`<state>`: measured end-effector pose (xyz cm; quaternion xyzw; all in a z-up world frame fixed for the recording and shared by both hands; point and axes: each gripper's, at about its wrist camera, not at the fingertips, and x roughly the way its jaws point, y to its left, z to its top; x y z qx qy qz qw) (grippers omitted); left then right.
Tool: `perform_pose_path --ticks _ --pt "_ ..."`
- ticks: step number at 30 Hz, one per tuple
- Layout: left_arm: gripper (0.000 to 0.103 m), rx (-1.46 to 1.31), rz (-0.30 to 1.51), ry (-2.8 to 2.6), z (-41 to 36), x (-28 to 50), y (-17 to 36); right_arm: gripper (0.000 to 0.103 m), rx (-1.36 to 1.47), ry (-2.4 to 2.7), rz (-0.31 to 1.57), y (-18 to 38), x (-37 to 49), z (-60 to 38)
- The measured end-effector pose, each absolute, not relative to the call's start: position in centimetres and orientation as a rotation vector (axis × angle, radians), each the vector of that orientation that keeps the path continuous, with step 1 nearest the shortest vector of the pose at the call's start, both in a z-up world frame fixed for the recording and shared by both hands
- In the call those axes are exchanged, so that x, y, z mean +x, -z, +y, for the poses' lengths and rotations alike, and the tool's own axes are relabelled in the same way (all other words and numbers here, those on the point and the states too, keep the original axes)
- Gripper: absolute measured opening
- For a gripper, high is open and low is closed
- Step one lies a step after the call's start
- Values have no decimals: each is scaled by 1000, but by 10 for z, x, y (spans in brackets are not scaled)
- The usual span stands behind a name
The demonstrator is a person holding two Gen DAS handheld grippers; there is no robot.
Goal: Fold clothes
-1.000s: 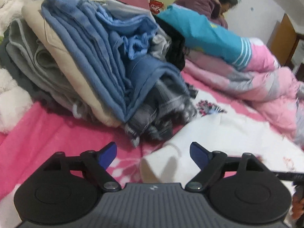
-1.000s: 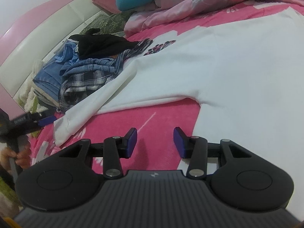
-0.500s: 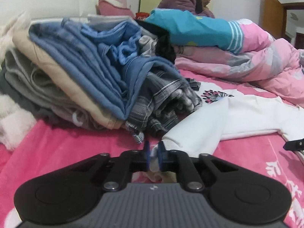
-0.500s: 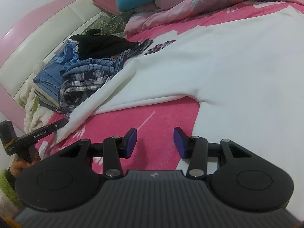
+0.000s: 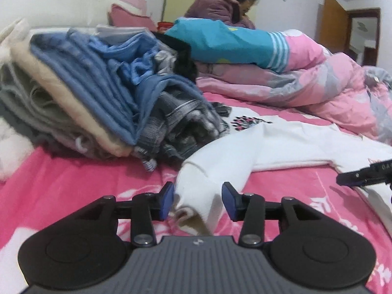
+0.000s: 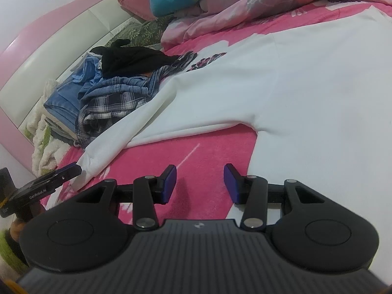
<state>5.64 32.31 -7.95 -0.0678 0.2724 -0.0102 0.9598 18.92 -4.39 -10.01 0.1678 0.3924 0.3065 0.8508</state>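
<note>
Half a second ago your left hand-held gripper [image 5: 198, 201] pinched the white garment's sleeve [image 5: 215, 171]; its jaws have just been opening and stand partway apart, the cuff loose between them on the pink bed [image 5: 73, 186]. Your right hand-held gripper [image 6: 200, 183], unmoved, hovers half-open over bare bedspread beside the white garment [image 6: 306, 85].

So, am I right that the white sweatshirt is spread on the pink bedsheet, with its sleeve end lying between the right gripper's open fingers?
Not quite: it is the left gripper. The left wrist view shows the white sweatshirt's sleeve end between its fingers, whose jaws have just been opening. The right gripper is open over bare pink bedsheet; the rest is correct.
</note>
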Motion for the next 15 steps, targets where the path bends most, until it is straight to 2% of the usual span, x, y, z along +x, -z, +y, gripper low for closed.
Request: perform_pose_path --ticks 3,5,6,10,15 --pt "38 -163 549 22 327 56 82 42 352 -644 824 100 189 -44" --pt "17 -148 536 30 325 56 82 42 352 -644 822 101 189 -44" --pt "14 -132 525 29 322 55 81 42 351 -644 821 101 189 -44" --pt "11 -69 439 8 312 50 67 42 346 -643 818 101 188 -43" --pt "10 -93 331 -39 328 60 19 42 337 -644 818 101 189 -42"
